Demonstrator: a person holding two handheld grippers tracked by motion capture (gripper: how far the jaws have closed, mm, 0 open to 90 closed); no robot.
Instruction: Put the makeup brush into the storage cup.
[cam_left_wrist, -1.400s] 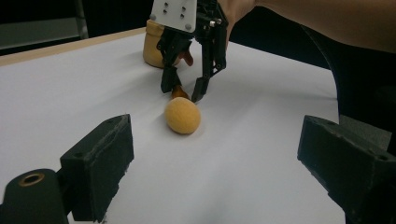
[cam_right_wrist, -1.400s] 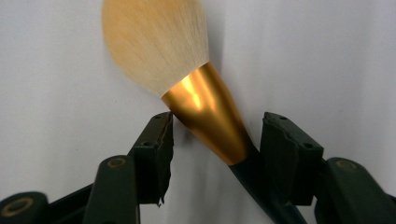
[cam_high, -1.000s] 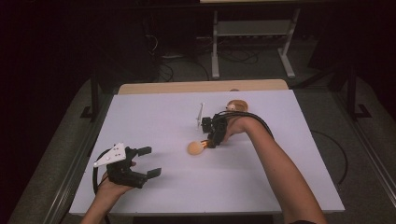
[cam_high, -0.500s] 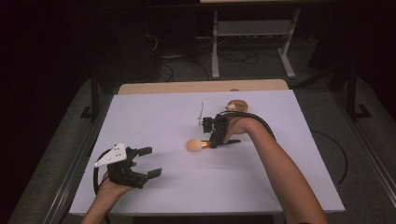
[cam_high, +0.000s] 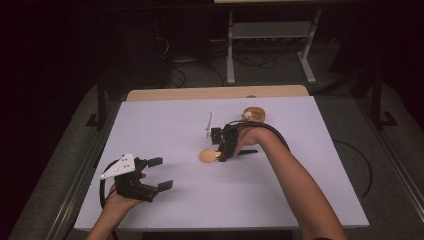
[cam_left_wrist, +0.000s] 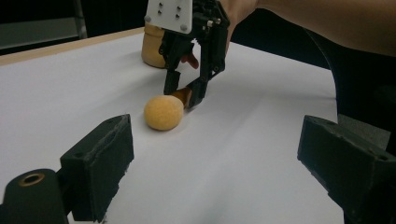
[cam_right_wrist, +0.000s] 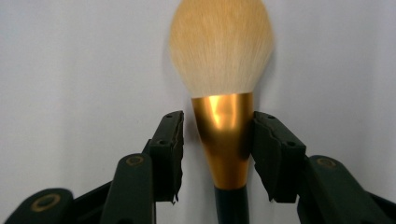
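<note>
Gold and fluffy, the soft round makeup brush (cam_right_wrist: 219, 70) lies on the white table (cam_high: 165, 125). My right gripper (cam_right_wrist: 217, 140) has just been opening around its collar, one pad barely touching. I think letting go comes next. My left gripper (cam_left_wrist: 219, 154) waits wide, well apart.

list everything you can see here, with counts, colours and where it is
fluffy tan makeup brush with gold ferrule and dark handle: 1, lying mid-table between the right gripper's jaws
small tan wooden holder: 1, far side of the table
white table top: 1, wooden strip along its far edge
grey metal stand: 1, on the floor beyond the table
right gripper: 1, black, jaws around the ferrule, left pad apart from it
left gripper: 1, black, open, near-left of the table
</note>
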